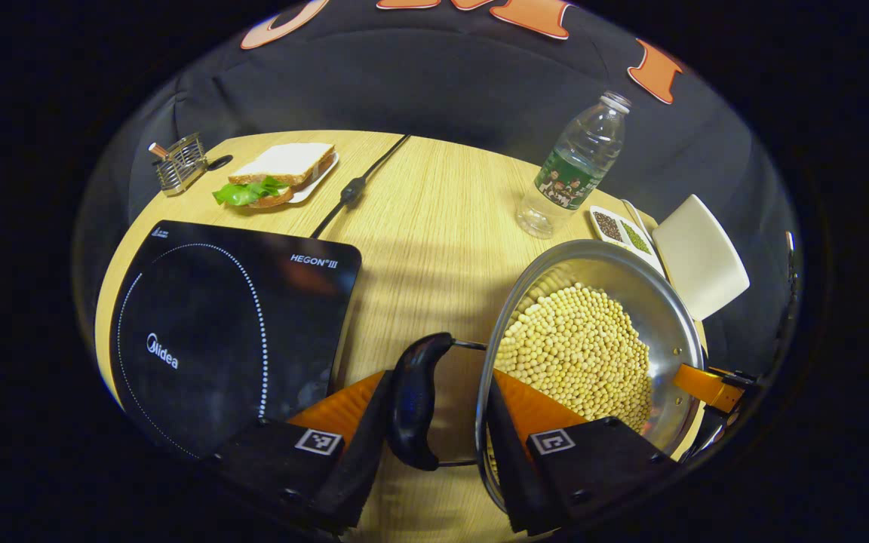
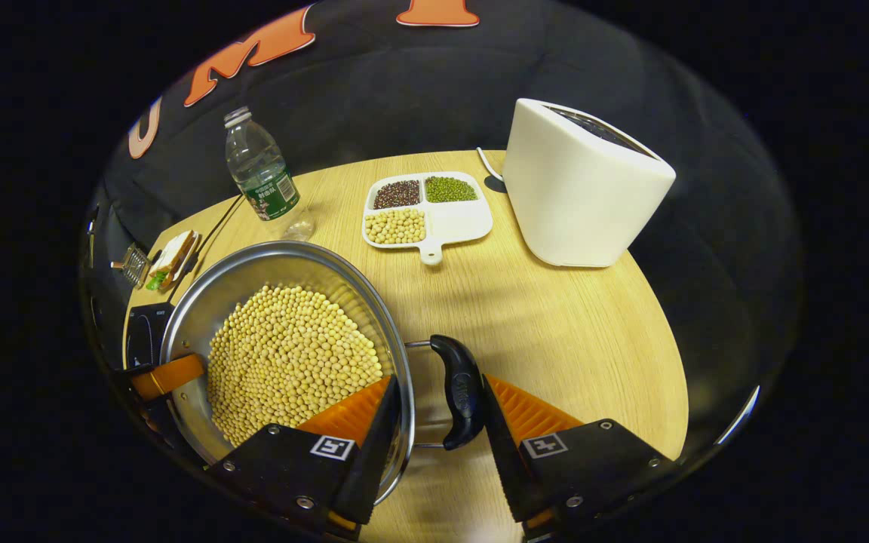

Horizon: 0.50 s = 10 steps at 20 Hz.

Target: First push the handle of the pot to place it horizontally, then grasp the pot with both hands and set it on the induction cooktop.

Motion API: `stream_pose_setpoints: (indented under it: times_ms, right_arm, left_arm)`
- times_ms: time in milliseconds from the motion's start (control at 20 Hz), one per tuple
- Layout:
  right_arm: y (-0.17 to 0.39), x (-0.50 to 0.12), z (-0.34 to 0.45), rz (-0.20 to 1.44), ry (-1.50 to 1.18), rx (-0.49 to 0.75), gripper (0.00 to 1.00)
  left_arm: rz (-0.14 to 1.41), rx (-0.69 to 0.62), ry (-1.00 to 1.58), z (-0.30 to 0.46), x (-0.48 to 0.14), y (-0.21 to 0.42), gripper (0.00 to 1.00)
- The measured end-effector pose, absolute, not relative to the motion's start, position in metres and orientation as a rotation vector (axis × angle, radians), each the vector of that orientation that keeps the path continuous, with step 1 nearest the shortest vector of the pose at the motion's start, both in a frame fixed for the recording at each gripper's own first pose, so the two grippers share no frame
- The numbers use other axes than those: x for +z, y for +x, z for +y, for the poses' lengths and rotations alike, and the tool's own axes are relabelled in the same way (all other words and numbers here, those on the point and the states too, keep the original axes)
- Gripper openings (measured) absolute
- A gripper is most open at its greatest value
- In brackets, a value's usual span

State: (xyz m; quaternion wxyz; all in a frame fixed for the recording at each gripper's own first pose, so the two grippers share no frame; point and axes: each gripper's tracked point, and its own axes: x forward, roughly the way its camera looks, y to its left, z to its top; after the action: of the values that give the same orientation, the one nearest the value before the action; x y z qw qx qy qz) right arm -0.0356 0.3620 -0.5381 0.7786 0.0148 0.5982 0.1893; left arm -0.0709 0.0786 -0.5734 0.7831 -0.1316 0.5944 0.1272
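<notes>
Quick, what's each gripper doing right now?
Left gripper: open, jaws straddling the pot's left handle.
Right gripper: open, jaws straddling the pot's right handle.

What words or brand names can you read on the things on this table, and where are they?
"Midea": on the induction cooktop, inside its ring.
"HEGON III": the cooktop's far corner.
Water bottle label: too small to read.
Pot handle mark: blurred.
</notes>
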Motion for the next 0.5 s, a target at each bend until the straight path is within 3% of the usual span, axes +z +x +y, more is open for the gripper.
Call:
stream_pose_setpoints:
  times_ms: [250, 500]
  right_arm:
    - [-0.041, -0.536, 0.362, 1.321, 0.030, 0.397, 0.64]
    - [-0.058, -0.509, 0.368, 1.320, 0.065, 0.440, 0.54]
  left_arm:
    - [1.276, 0.295, -0.212, 0.083, -0.570, -0.071, 0.70]
    - [1.224, 0.325, -0.104, 0.096, -0.536, -0.060, 0.69]
